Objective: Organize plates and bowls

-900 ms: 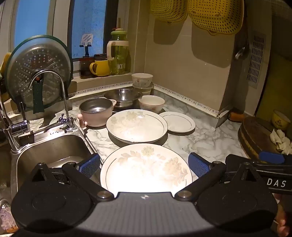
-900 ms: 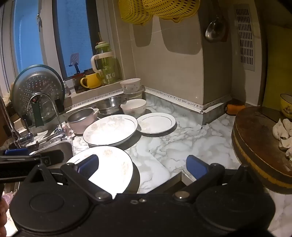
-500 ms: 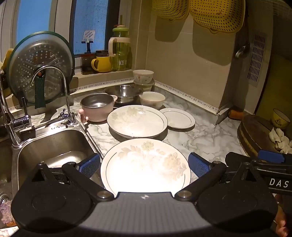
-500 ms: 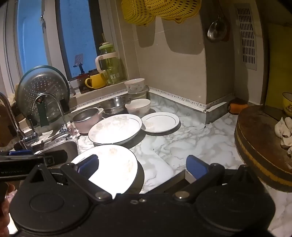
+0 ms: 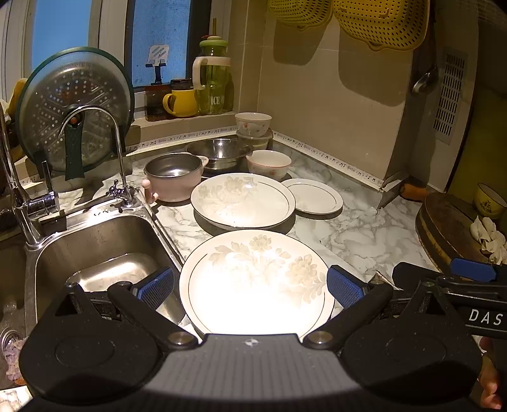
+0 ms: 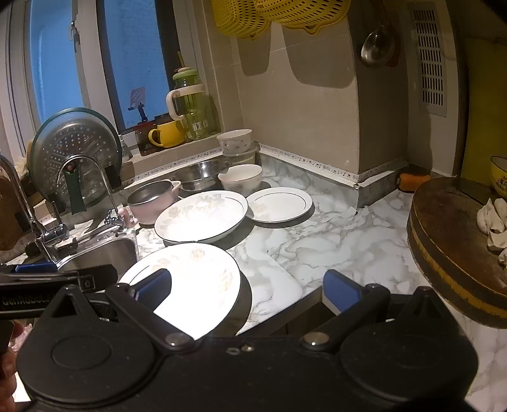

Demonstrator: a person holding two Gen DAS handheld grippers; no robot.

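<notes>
A large floral plate (image 5: 256, 279) (image 6: 193, 279) lies on the marble counter near its front edge. My left gripper (image 5: 250, 285) hovers over it, jaws wide open, nothing gripped. Behind it sit a second large floral plate (image 5: 242, 199) (image 6: 202, 214) and a small white plate (image 5: 313, 198) (image 6: 280, 202). Further back stand a white bowl (image 5: 268, 162) (image 6: 241, 179), a steel bowl (image 5: 218, 153), a pink pot (image 5: 174, 177) and stacked bowls (image 5: 253, 126) (image 6: 236, 142) in the corner. My right gripper (image 6: 247, 285) is open above the counter's front edge, right of the near plate.
A steel sink (image 5: 95, 253) with a tap (image 5: 117, 152) is at the left. A round wooden chopping board (image 6: 456, 241) with dumplings takes the right side. Mugs and a green jug (image 5: 212, 82) line the windowsill. Yellow colanders (image 5: 377, 22) hang on the wall.
Both views have shifted slightly, as if the grippers rose and tipped a little downward. The dishes have not moved, and both grippers stay open.
</notes>
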